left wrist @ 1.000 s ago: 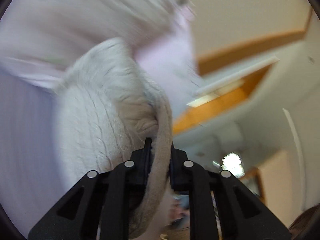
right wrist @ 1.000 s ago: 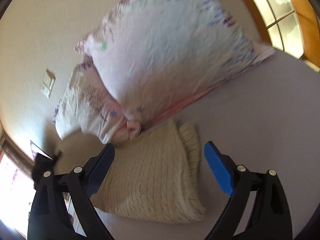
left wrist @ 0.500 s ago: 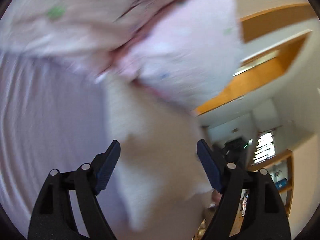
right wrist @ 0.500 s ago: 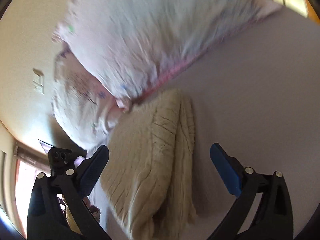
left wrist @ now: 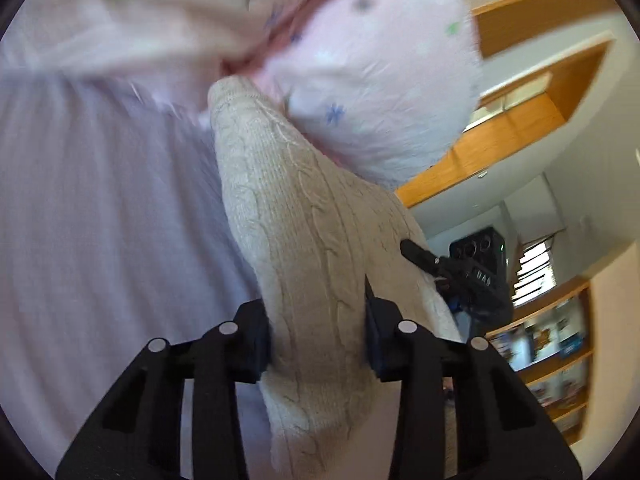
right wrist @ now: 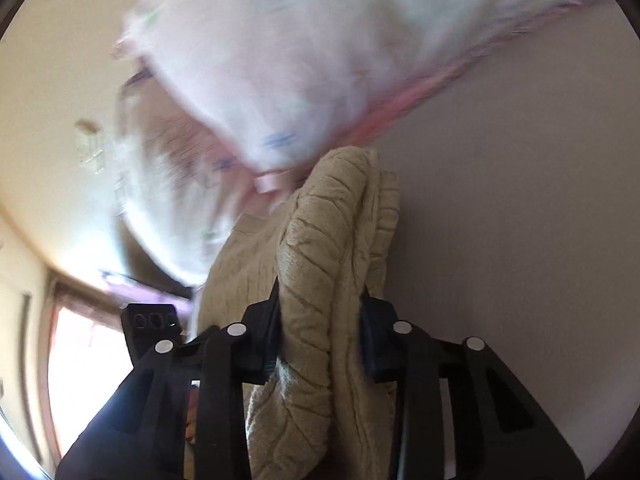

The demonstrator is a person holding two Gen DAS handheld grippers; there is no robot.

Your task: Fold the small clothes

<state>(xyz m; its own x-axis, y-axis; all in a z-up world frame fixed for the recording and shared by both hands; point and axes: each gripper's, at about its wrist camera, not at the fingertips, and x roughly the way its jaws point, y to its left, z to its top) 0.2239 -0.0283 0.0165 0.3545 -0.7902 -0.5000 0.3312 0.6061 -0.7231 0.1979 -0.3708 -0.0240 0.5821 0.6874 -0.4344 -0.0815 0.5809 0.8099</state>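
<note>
A cream cable-knit sweater (left wrist: pixel 304 240), folded into a thick bundle, lies on the pale lilac bed sheet (left wrist: pixel 100 220). My left gripper (left wrist: pixel 318 340) is shut on one edge of it, with the knit bulging between the jaws. My right gripper (right wrist: pixel 320 328) is shut on the opposite folded edge of the sweater (right wrist: pixel 320 248). The right gripper also shows past the sweater in the left wrist view (left wrist: pixel 460 272). The left gripper's body shows in the right wrist view (right wrist: pixel 152 324).
Pink floral pillows (left wrist: pixel 360 80) lie right behind the sweater, touching its far end; they also show in the right wrist view (right wrist: pixel 300 60). A wooden-trimmed wall and a bookshelf (left wrist: pixel 552 360) stand beyond the bed. The sheet (right wrist: pixel 520 220) spreads to the right.
Half a second ago both grippers were open above the folded sweater. Both have moved in and closed on its opposite edges.
</note>
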